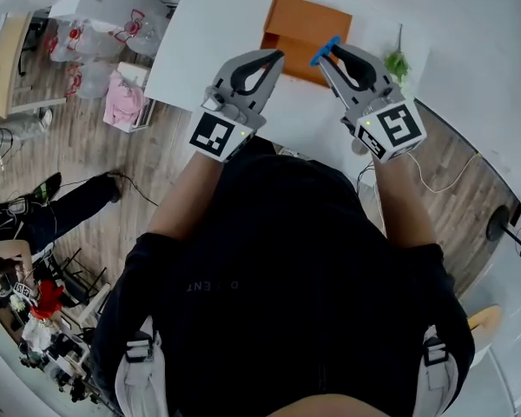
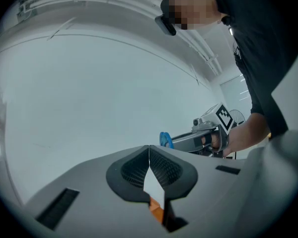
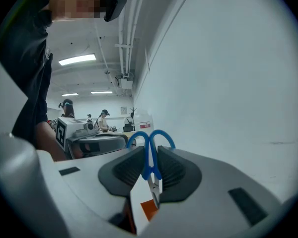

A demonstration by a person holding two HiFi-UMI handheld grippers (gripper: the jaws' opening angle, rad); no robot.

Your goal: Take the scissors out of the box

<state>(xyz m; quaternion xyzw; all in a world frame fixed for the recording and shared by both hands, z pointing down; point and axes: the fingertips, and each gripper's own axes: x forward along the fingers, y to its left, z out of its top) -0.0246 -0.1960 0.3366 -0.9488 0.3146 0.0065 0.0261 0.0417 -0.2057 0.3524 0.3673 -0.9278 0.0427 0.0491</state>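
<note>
An orange box (image 1: 304, 24) stands open on the white table (image 1: 208, 50). Scissors (image 1: 325, 52) with blue handles hang above the box's near edge. My right gripper (image 1: 327, 59) is shut on them. In the right gripper view the blue loops (image 3: 150, 143) stick out past the pads and the blades point back toward the camera. Left of the box my left gripper (image 1: 278, 56) is shut with nothing in it, and its tips meet in the left gripper view (image 2: 149, 147). That view also shows the right gripper (image 2: 188, 139) with the scissors (image 2: 165, 139). A sliver of the box (image 2: 156, 212) shows under the jaws.
A small green plant (image 1: 397, 62) sits on the table right of the box. Left of the table edge are bags and pink items (image 1: 126, 98) on the wooden floor, and a person (image 1: 35, 215) sits there. A white wall (image 3: 228, 83) rises behind the table.
</note>
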